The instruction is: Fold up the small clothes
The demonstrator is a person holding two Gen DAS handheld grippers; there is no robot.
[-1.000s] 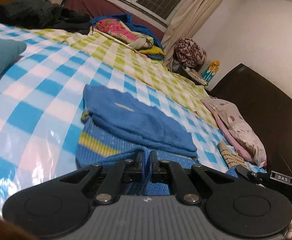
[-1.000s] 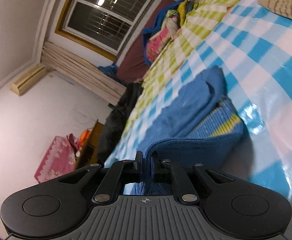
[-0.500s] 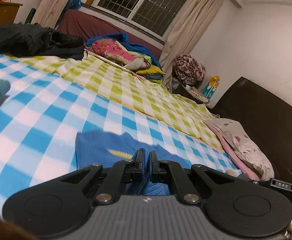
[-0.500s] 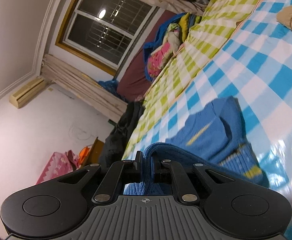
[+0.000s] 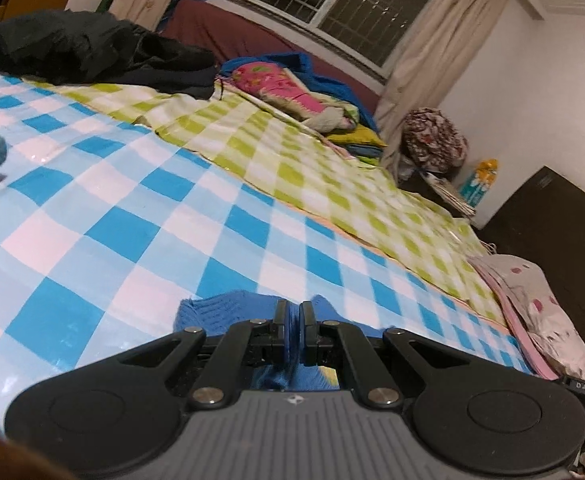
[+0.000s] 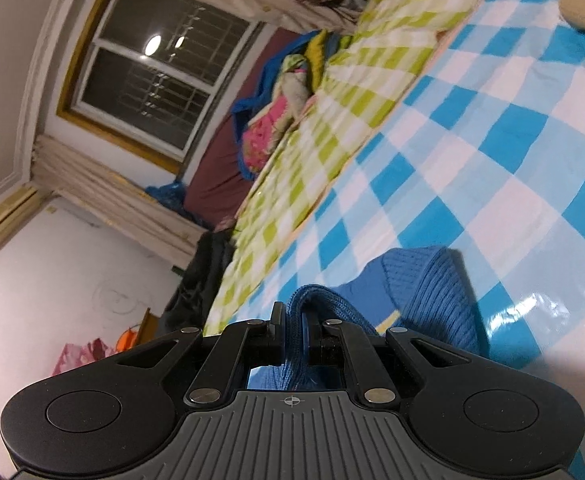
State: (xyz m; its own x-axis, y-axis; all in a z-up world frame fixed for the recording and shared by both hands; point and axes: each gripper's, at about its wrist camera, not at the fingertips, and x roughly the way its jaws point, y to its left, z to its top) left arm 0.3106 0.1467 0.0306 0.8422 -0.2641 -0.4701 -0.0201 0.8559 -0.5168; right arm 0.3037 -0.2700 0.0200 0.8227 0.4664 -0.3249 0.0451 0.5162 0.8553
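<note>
Sweater (image 6: 424,292), blue knit, is seen bunched low in both frames on the blue checked sheet (image 5: 140,216), its edge pinched between the pressed-together jaws of the left gripper (image 5: 291,334) and the right gripper (image 6: 294,336). Both corners should be carried level and lowered together, so that the fold lands square, without twisting.

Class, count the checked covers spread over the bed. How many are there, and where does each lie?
2. The blue-and-white checked cover lies nearest, under the blue knitted garment; the green-and-white checked cover lies beyond it, toward the window. Others may be hidden under the piled clothes.
</note>
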